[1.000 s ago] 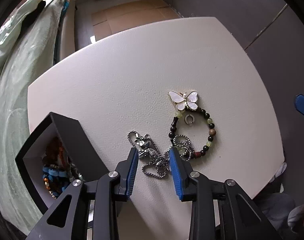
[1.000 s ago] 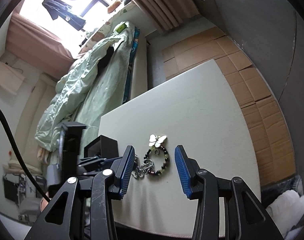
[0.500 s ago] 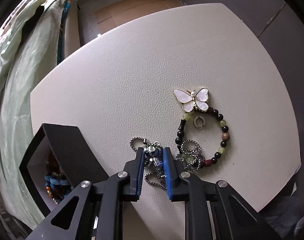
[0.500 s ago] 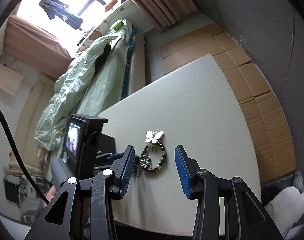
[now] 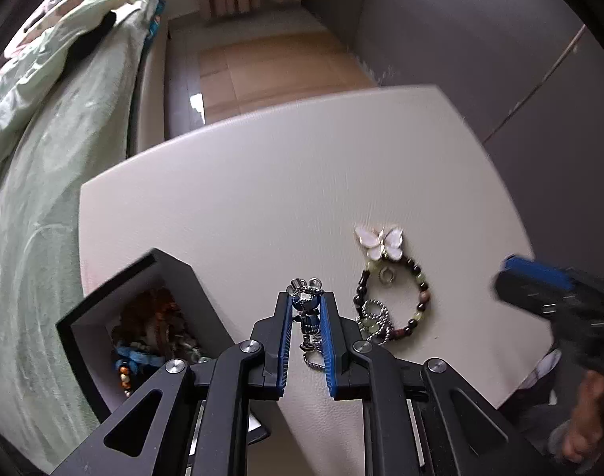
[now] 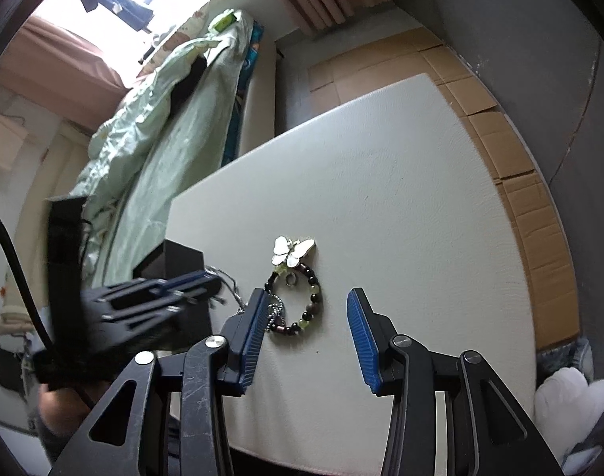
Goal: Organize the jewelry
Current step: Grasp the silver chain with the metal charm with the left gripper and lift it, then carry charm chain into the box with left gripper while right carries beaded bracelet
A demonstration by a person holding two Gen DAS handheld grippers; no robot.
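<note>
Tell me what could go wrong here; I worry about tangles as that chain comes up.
1. The chain in the left tongs lies partly over the bracelet, so lifting may drag it.
2. The grip is on a small charm; it could slip.
3. The box already holds beads, so more tangling is likely.

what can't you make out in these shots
- Box contents: in the left wrist view its wall and the left gripper hide most of the pile.
- Chain: whether it is caught on the bracelet, too small to tell.
- Right gripper in the left wrist view: blurred, cut off by the edge.
- Small ring: too small to identify.
</note>
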